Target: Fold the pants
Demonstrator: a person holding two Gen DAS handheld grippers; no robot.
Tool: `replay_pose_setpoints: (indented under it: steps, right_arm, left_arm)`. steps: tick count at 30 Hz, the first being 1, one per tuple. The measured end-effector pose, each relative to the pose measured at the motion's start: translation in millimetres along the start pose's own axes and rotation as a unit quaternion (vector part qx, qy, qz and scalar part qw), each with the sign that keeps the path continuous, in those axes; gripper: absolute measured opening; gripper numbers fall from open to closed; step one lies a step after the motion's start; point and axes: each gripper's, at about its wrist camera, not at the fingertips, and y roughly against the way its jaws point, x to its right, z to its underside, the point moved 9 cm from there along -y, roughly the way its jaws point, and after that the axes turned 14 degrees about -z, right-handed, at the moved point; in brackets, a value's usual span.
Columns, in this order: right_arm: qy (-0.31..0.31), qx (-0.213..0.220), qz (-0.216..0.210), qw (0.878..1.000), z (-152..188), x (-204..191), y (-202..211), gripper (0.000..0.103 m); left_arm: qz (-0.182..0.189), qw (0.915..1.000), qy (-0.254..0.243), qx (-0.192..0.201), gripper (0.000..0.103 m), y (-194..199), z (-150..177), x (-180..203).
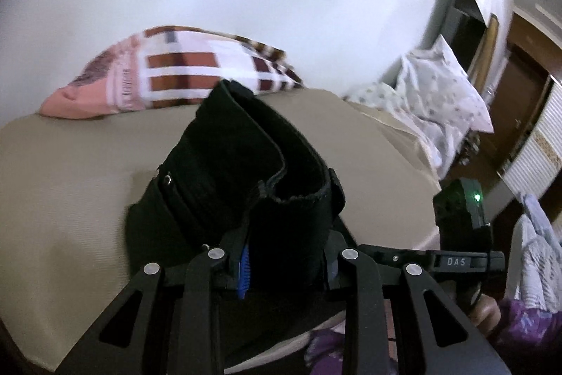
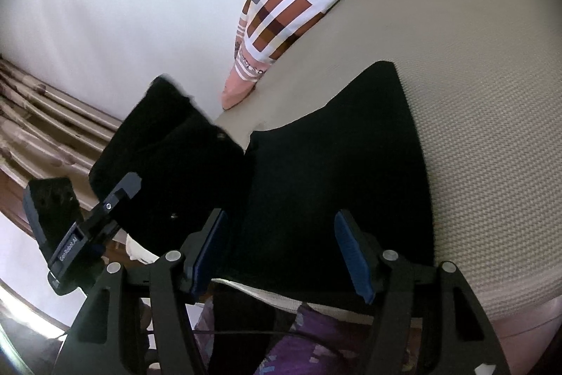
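Observation:
Black pants (image 1: 246,171) lie on a beige bed (image 1: 70,181). In the left wrist view my left gripper (image 1: 284,252) is shut on the waistband end of the pants and holds it raised off the bed; a blue pad (image 1: 244,269) shows beside the cloth. In the right wrist view my right gripper (image 2: 281,248) is open, its blue pads (image 2: 351,255) spread over the flat part of the pants (image 2: 333,181) near the bed's front edge. The lifted part of the pants (image 2: 165,164) hangs to the left, with the left gripper (image 2: 102,217) under it.
A checked red, brown and white pillow (image 1: 182,69) lies at the far side of the bed (image 2: 474,94) against a white wall. White spotted bedding (image 1: 439,94) is heaped to the right. Purple patterned cloth (image 2: 316,340) is below the front edge. Curtains (image 2: 42,115) hang at left.

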Motion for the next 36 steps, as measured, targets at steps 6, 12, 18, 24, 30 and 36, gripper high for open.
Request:
replay_pose_setpoints:
  steps: [6, 12, 18, 24, 30, 36]
  right_arm:
    - [-0.019, 0.017, -0.016, 1.0, -2.2, 12.3, 14.7, 0.062]
    - [-0.046, 0.032, -0.033, 0.998, -2.3, 27.3, 23.4, 0.062]
    - [-0.057, 0.073, -0.04, 0.995, -13.6, 37.3, 49.5, 0.062]
    - [-0.09, 0.12, -0.049, 0.987, -20.4, 57.1, 74.0, 0.062]
    - [-0.112, 0.142, -0.059, 0.982, -19.9, 69.1, 83.3, 0.062]
    - [-0.106, 0.136, -0.054, 0.984, -19.5, 67.2, 81.2, 0.063]
  left_arm:
    - [0.025, 0.9987, -0.02, -0.039, 0.029, -31.0, 13.6, 40.8]
    - [0.037, 0.9963, -0.033, -0.07, 0.029, -51.7, 27.3, 65.1]
    - [0.046, 0.9947, -0.042, -0.081, 0.029, -61.7, 32.6, 82.0]
    - [0.051, 0.9926, -0.061, -0.092, 0.029, -73.1, 37.9, 99.7]
    - [0.045, 0.9892, -0.084, -0.112, 0.029, -89.1, 52.0, 111.6]
    - [0.048, 0.9858, -0.115, -0.113, 0.037, -95.9, 64.7, 122.6]
